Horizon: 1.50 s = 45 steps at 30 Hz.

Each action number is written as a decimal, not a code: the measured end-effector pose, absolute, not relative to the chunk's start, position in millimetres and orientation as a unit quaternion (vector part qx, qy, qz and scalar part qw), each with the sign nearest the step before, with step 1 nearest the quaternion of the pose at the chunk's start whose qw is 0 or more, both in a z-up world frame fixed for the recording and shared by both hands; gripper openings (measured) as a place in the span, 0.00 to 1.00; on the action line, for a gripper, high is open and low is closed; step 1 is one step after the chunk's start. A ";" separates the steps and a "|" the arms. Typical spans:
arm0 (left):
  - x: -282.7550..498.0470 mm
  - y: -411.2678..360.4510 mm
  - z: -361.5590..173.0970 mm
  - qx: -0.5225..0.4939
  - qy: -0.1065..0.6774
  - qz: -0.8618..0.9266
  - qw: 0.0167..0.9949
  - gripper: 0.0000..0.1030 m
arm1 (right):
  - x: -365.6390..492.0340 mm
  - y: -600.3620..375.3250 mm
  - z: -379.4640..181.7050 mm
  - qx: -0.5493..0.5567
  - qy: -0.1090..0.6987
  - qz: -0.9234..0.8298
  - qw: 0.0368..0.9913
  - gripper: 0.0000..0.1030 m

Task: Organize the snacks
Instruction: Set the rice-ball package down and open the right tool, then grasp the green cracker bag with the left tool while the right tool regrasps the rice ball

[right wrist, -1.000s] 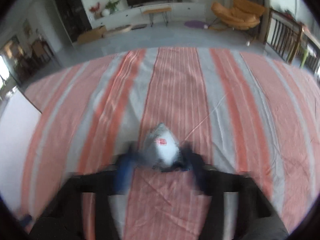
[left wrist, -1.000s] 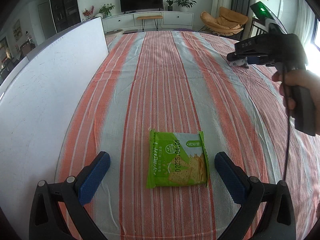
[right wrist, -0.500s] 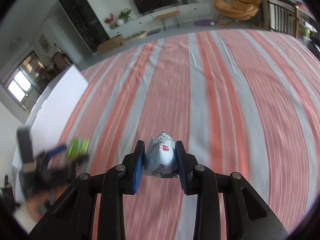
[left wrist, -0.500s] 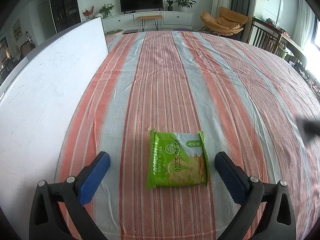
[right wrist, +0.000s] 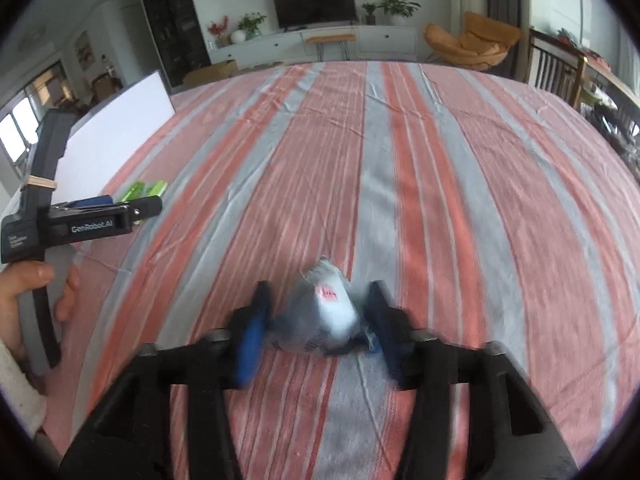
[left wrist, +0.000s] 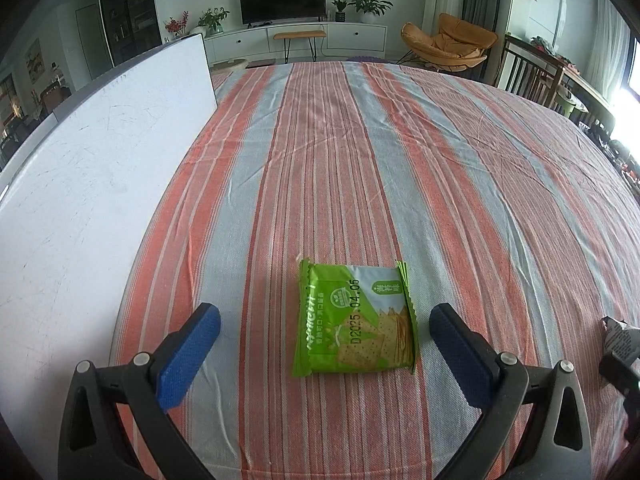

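A green cracker packet (left wrist: 354,322) lies flat on the striped tablecloth (left wrist: 360,160), between the wide-open fingers of my left gripper (left wrist: 324,338); neither pad touches it. In the right wrist view the packet (right wrist: 146,192) peeks out behind the left gripper (right wrist: 132,206). My right gripper (right wrist: 318,320) has a grey-white snack packet (right wrist: 324,314) with a red mark between its blue pads; the jaws stand wider than before and the view is blurred. That packet's edge (left wrist: 618,338) shows at the right rim of the left wrist view.
A white board (left wrist: 92,184) stands along the table's left side. The striped cloth stretches far ahead. Beyond the table are a TV cabinet (left wrist: 296,38), an orange chair (left wrist: 448,42) and wooden chairs (left wrist: 536,76) at right.
My right gripper swung back from far over the table to the near right side, low over the cloth beside my left gripper. Its jaws have spread apart around the grey packet. The left gripper stayed still.
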<state>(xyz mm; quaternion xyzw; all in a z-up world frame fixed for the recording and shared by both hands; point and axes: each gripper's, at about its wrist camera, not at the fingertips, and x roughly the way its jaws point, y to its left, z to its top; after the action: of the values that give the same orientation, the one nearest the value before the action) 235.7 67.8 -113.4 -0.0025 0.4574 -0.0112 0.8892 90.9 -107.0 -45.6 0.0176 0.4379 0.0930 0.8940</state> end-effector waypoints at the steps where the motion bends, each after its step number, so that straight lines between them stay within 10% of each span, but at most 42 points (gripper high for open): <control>1: 235.9 68.2 -113.3 -0.003 0.457 -0.011 0.889 1.00 | 91.1 -103.7 -46.1 0.010 0.441 0.093 0.893 0.75; 32: 236.0 68.0 -113.2 -0.003 0.457 -0.012 0.889 1.00 | 97.1 -87.8 -51.4 -0.042 0.452 0.088 0.887 0.87; 45: 244.3 89.1 -103.4 -0.056 0.542 -0.100 0.832 0.99 | 83.2 -143.9 -36.5 0.101 0.477 0.143 0.861 0.87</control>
<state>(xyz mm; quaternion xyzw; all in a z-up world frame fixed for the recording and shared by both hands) 244.3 89.1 -103.4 -0.0561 0.5422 -0.1001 0.8323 83.2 -143.9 -36.5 0.1007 0.4770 0.1434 0.8612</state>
